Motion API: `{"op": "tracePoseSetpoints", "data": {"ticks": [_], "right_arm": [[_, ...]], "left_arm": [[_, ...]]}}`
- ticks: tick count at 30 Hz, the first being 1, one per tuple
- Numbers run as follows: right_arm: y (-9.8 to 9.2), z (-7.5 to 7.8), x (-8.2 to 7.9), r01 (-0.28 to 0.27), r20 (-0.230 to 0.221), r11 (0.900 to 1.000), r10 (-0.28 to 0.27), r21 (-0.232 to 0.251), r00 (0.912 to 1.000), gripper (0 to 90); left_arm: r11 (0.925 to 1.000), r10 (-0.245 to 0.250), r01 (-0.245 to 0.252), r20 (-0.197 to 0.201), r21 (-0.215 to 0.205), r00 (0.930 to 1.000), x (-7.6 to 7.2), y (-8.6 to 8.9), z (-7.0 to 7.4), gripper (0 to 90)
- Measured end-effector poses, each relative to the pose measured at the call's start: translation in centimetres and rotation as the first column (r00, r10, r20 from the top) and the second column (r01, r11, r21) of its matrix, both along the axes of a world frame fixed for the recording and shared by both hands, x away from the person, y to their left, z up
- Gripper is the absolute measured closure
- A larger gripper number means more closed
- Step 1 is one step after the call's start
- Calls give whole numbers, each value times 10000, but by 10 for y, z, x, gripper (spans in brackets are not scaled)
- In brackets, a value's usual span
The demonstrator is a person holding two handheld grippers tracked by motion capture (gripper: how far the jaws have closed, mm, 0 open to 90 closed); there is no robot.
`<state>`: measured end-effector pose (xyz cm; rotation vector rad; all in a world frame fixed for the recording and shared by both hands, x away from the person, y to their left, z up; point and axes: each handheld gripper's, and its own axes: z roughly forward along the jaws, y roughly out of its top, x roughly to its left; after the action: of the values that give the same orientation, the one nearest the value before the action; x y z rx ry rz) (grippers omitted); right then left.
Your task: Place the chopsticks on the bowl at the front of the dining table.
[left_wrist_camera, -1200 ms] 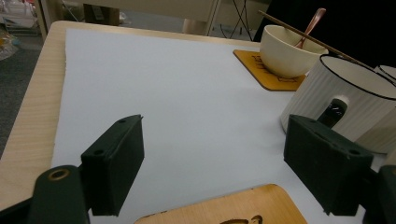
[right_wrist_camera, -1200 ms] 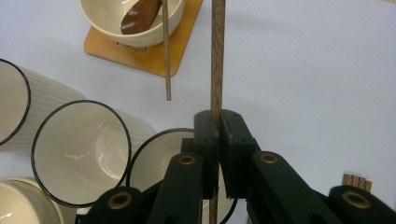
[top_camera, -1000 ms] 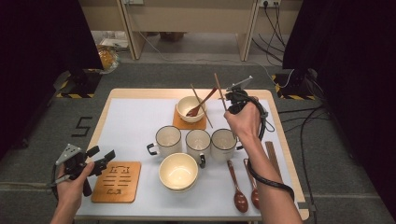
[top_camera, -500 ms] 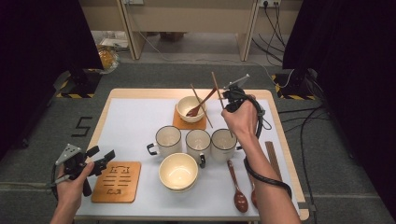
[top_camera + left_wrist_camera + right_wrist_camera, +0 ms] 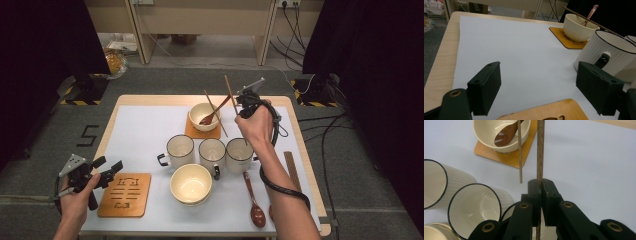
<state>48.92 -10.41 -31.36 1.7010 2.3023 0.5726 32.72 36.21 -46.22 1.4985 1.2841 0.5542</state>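
Chopstick [image 5: 540, 150] number two is clamped in my right gripper [image 5: 245, 102], jaws pinched tight on its shaft, held above the far right of the table; its partner [image 5: 216, 114] already rests across the far bowl [image 5: 197, 112] beside the spoon [image 5: 210, 118], so I judge laying this one alongside is what remains; its long axis runs near-to-far, tip angled up and away; my left gripper [image 5: 539, 85] idles, jaws spread wide, near the left coaster [image 5: 125, 195].

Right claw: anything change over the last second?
Barely. The right claw stays shut on a chopstick held above the far bowl, shifting only slightly. The other chopstick still lies across that bowl. The left claw stays open by the coaster.
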Motion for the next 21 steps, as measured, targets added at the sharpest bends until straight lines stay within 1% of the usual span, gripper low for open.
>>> {"op": "tracePoseSetpoints", "data": {"ticks": [21], "right_arm": [[9, 0, 7, -119, 55, 9999, 119, 18, 9999, 857]], "left_arm": [[10000, 5, -5, 0, -28, 10000, 0, 0, 0, 196]]}}
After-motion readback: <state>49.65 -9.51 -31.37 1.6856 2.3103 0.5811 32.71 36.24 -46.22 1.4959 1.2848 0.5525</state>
